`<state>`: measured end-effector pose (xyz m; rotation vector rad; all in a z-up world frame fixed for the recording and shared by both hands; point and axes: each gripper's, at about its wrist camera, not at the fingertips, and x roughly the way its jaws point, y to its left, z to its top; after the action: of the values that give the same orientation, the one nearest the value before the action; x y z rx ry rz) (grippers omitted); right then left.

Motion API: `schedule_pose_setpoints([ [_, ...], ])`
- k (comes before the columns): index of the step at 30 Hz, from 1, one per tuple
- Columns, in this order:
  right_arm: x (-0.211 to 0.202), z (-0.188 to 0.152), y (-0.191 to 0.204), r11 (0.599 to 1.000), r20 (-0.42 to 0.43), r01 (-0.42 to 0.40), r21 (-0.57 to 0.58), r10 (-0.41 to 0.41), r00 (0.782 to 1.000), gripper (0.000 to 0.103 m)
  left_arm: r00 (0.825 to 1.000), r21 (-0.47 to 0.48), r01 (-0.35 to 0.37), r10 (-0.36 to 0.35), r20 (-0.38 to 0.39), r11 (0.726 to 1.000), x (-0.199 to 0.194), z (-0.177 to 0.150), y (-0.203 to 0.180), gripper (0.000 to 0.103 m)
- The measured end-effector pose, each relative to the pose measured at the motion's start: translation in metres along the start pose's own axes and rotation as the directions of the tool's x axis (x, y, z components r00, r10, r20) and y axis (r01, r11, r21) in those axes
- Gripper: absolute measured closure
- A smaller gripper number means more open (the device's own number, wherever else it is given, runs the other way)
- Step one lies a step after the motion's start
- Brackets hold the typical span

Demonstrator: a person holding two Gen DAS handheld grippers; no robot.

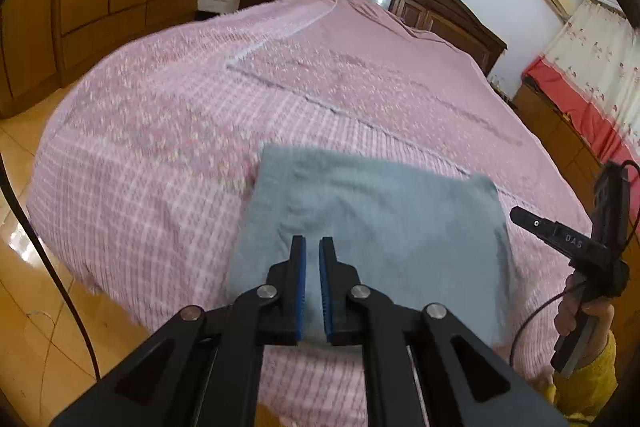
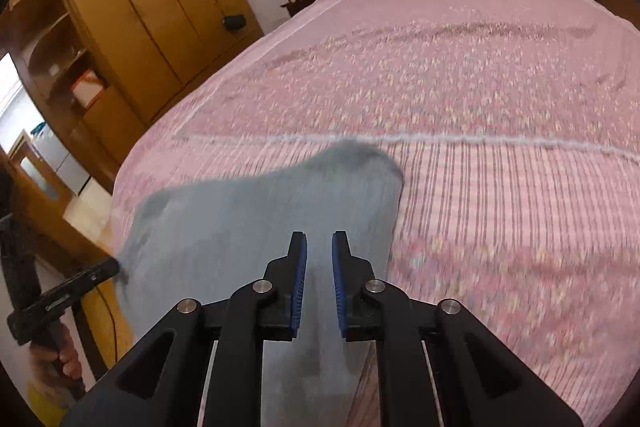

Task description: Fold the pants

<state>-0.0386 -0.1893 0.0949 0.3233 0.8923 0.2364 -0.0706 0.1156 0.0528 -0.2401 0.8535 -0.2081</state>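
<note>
The pants (image 1: 372, 227) lie as a folded grey-blue rectangle on the bed (image 1: 160, 115), near its foot edge. The left gripper (image 1: 312, 245) and right gripper (image 2: 319, 241) hover over the pants, jaws narrowly parted, gripping nothing. The fold looks nearly finished; next comes smoothing or one last fold. The right gripper reads "OAS".

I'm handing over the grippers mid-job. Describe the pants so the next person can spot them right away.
Find the big bed with the pink patterned cover that fills the room. At its near foot edge, just ahead of both grippers, lie the pants, a flat folded rectangle. They are plain grey-blue, the only unpatterned cloth on the pink spread.
</note>
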Motion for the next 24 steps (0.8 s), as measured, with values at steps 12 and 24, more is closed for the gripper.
schedule_pose_setpoints([
  [12,-0.012,-0.056,-0.024,0.998,-0.057,0.035,0.056,-0.031,0.998,0.087,0.992,-0.018,-0.08,0.077,-0.099,0.997,0.03,-0.033,0.012,0.097],
  [24,-0.021,-0.074,-0.043,0.978,-0.059,-0.061,0.202,0.074,0.995,0.067,0.995,0.01,-0.077,0.077,-0.067,0.997,0.004,-0.027,-0.016,0.071],
])
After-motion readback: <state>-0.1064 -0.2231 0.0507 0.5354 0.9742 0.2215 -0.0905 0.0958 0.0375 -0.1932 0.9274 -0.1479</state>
